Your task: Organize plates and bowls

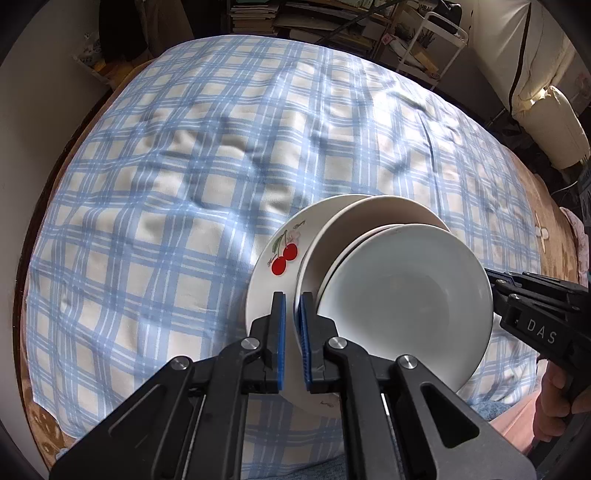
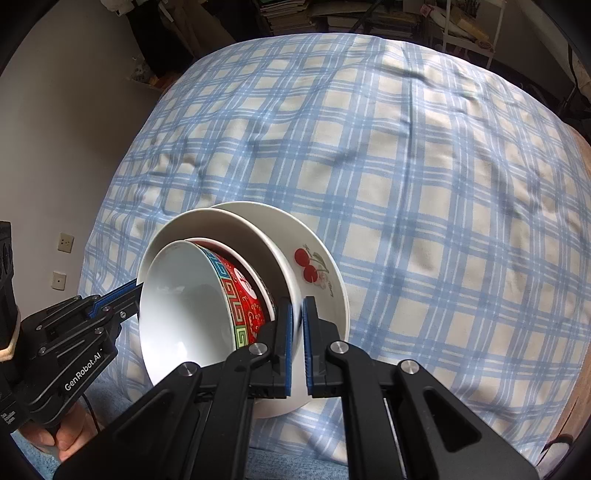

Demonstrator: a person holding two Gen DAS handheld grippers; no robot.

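Plates and bowls sit stacked between us above the checked cloth; our left fingers and right fingers pinch opposite plate rims, hiding part of the cherry plate; shelves behind blur.

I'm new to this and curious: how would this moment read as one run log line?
stack: cherry plate under white plate, bowls on top | left gripper: shut on rim | right gripper: shut on rim | surface: checked cloth

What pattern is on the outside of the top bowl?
Red with a teal key-pattern band on the top bowl, clearest in the right wrist view.
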